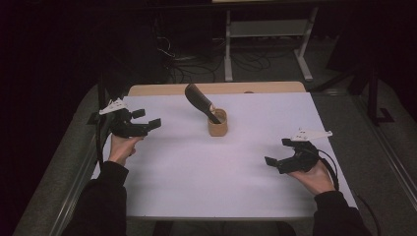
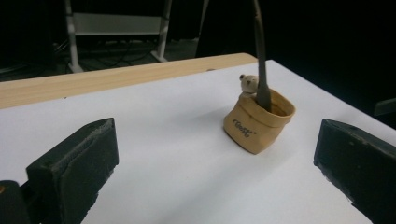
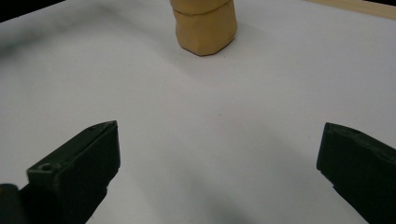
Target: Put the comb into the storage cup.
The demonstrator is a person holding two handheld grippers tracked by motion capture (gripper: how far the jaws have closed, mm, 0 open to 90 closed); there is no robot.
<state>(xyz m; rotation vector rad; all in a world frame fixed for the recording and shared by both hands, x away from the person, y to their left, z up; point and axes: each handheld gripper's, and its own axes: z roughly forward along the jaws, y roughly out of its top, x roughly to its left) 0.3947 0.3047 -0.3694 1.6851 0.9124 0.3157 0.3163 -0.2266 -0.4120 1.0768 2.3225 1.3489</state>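
A small tan bag-shaped holder [image 1: 218,123] [image 2: 258,123] [image 3: 204,25] stands near the middle of the white table [image 1: 196,167]. A dark long-handled tool [image 1: 200,102] [image 2: 260,60] leans out of it toward the back left, and a tiny bear figure [image 2: 247,84] peeks over its rim. My left gripper [image 1: 145,119] is held open at the table's left side, pointing toward the holder, nothing between its jaws. My right gripper [image 1: 278,151] is open at the front right, also empty, well apart from the holder.
A wooden strip [image 1: 216,88] [image 2: 116,77] runs along the table's far edge. Behind it stand a white metal frame [image 1: 265,34] and cables on the dark floor. A person's dark sleeves come in from the bottom.
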